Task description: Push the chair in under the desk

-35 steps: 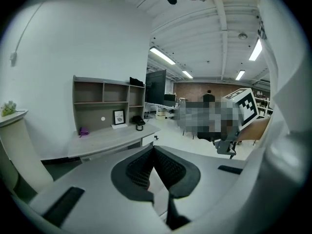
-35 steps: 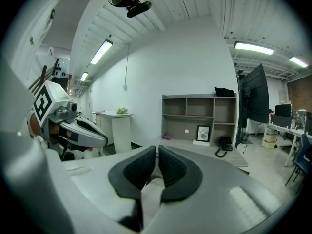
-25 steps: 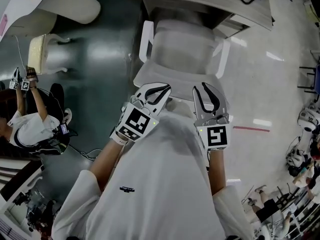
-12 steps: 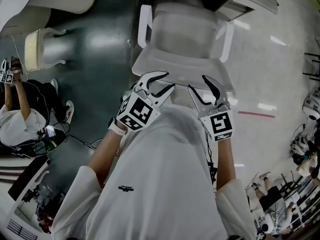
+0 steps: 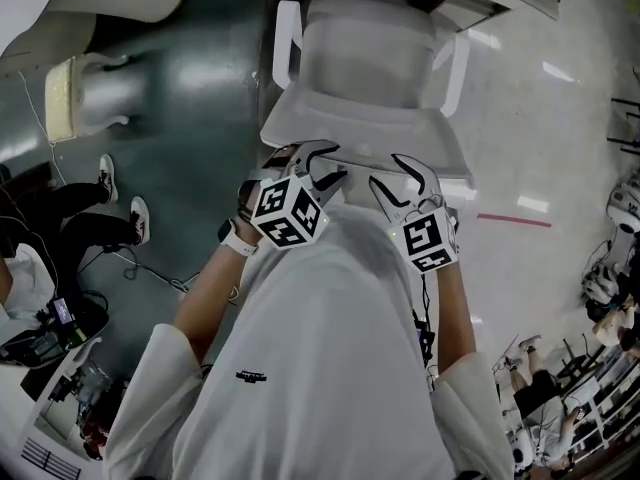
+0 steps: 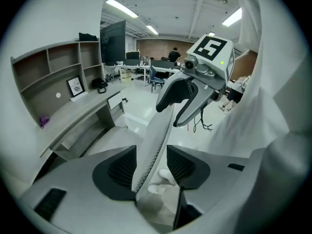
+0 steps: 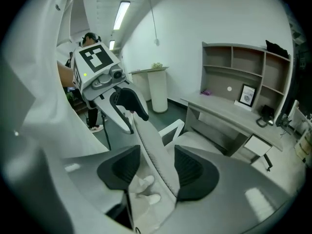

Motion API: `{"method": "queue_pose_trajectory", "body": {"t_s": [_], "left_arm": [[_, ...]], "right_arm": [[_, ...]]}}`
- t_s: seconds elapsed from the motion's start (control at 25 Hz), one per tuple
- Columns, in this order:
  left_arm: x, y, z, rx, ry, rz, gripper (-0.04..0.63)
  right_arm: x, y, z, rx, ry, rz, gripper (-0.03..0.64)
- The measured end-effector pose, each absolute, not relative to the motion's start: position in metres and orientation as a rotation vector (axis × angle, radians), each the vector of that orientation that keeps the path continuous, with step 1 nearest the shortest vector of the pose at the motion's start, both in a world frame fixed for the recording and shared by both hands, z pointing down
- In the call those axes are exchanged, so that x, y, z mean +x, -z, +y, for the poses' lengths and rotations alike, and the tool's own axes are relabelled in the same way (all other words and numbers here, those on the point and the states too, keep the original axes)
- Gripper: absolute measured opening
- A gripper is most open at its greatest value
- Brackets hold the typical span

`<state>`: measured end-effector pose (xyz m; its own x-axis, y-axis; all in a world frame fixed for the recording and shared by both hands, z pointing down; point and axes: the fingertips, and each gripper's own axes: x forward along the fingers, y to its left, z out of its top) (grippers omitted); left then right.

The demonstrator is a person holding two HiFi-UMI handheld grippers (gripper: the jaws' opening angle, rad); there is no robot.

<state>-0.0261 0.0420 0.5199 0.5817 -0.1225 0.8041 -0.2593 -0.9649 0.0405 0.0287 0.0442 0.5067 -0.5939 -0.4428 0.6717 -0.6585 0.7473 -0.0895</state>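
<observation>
Pale mesh sits in both of your grippers: the top rim of the office chair's [image 5: 365, 63] backrest [image 5: 355, 133] runs between the jaws of your left gripper [image 5: 338, 161] and of your right gripper [image 5: 383, 168]. Both pairs of jaws have just been opening and stand wide apart. In the left gripper view the rim passes up between the ribbed pads [image 6: 119, 165], close along the left one with a clear gap on the other side. In the right gripper view it leans toward the right-hand pad. Neither pair is clamped on it. The two grippers sit side by side near the middle of the rim, tilted downward in front of your white shirt [image 5: 320, 368].

The chair stands on the floor [image 5: 200, 128] with its seat pointing at the desk [image 7: 229, 113], a white armrest [image 5: 287, 48] on each side. From the head view the seat's front reaches the desk's front edge; how far under it goes you cannot tell. A shelf unit [image 7: 243, 62] rises along the desk's back edge, with a small framed picture [image 7: 247, 95] in it.

Left of the chair the floor is dark green; right of it the floor is glossy and pale, crossed by a red tape strip [image 5: 515, 220]. At the floor's left edge another person's legs [image 5: 60, 203] stretch out.
</observation>
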Motion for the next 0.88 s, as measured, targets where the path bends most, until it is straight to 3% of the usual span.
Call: {"method": "queue_pose_trajectory", "body": {"t_s": [0.28, 0.48, 0.88], "left_arm": [[-0.019, -0.539, 0.045, 2.656, -1.486, -0.252, 0.178], [-0.016, -0.56, 0.044, 2.656, -1.632, -0.249, 0.178], [-0.013, -0.567, 0.036, 2.626, -1.542, -0.283, 0.147]], "right_arm": [[0.035, -0.538, 0.051, 0.733, -0.326, -2.171, 0.216], [0.03, -0.549, 0.056, 0.666, -0.29, -2.164, 0.138], [0.03, -0.557, 0.047, 0.629, -0.203, -2.162, 0.132]]}}
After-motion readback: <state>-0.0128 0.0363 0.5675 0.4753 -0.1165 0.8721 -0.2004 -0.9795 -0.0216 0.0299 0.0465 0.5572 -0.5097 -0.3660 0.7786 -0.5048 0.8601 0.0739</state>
